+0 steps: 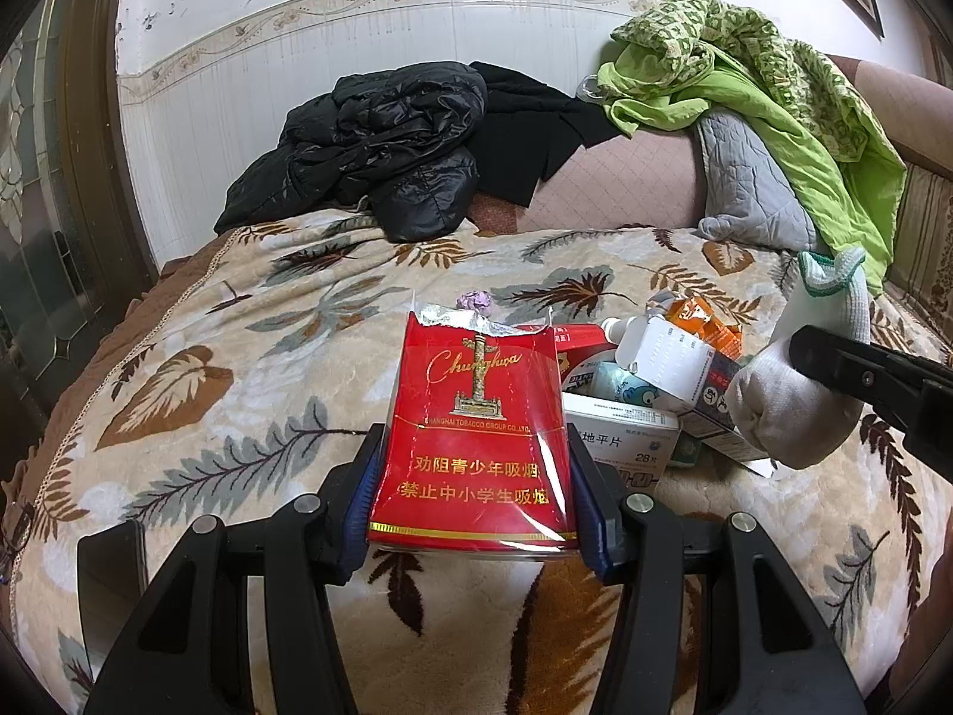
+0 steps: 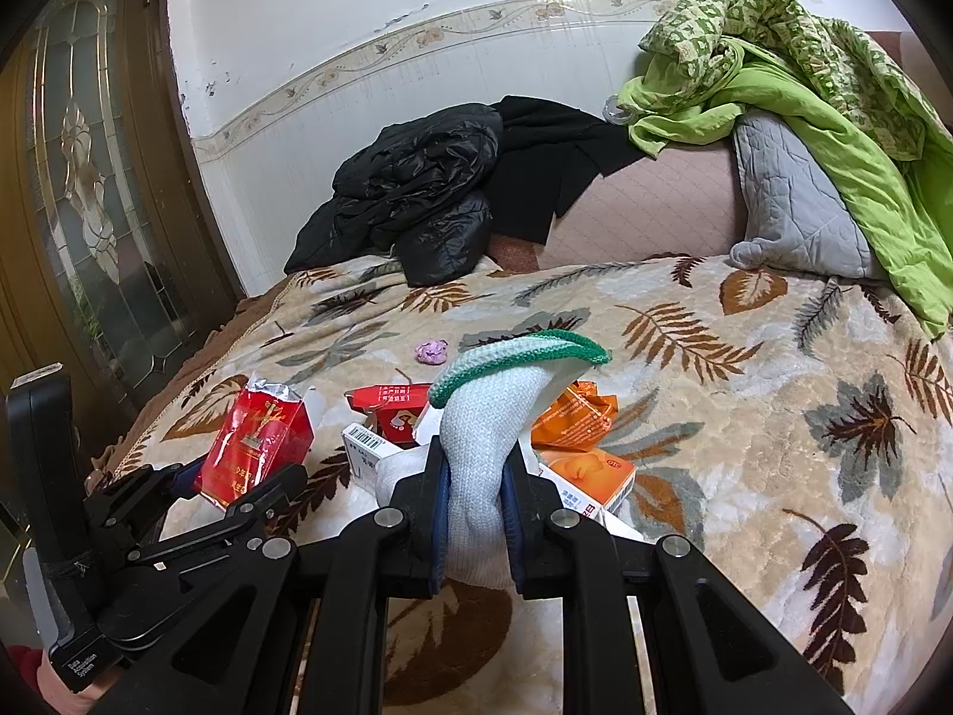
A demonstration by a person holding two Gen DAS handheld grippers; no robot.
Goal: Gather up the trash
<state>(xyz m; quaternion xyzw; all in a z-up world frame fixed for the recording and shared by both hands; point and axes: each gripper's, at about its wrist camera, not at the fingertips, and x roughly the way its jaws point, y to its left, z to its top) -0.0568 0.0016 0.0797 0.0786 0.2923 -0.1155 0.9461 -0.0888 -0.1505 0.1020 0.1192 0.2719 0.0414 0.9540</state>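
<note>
My left gripper (image 1: 473, 476) is shut on a red Chunghwa cigarette pack (image 1: 476, 423) and holds it upright above the leaf-patterned blanket (image 1: 238, 405); the pack also shows in the right wrist view (image 2: 256, 441). My right gripper (image 2: 475, 494) is shut on a white sock with a green cuff (image 2: 494, 417), also visible in the left wrist view (image 1: 798, 393). Between them lies a pile of trash: white medicine boxes (image 1: 625, 435), a red box (image 2: 390, 411), orange packets (image 2: 572, 417). A small purple crumpled wad (image 2: 432, 351) lies farther back.
A black puffer jacket (image 1: 369, 143) and black cloth lie at the back by the wall. A green quilt (image 1: 774, 89) drapes over a grey cushion (image 1: 750, 179) at the back right. A glass-panelled wooden door (image 2: 89, 190) stands to the left of the bed.
</note>
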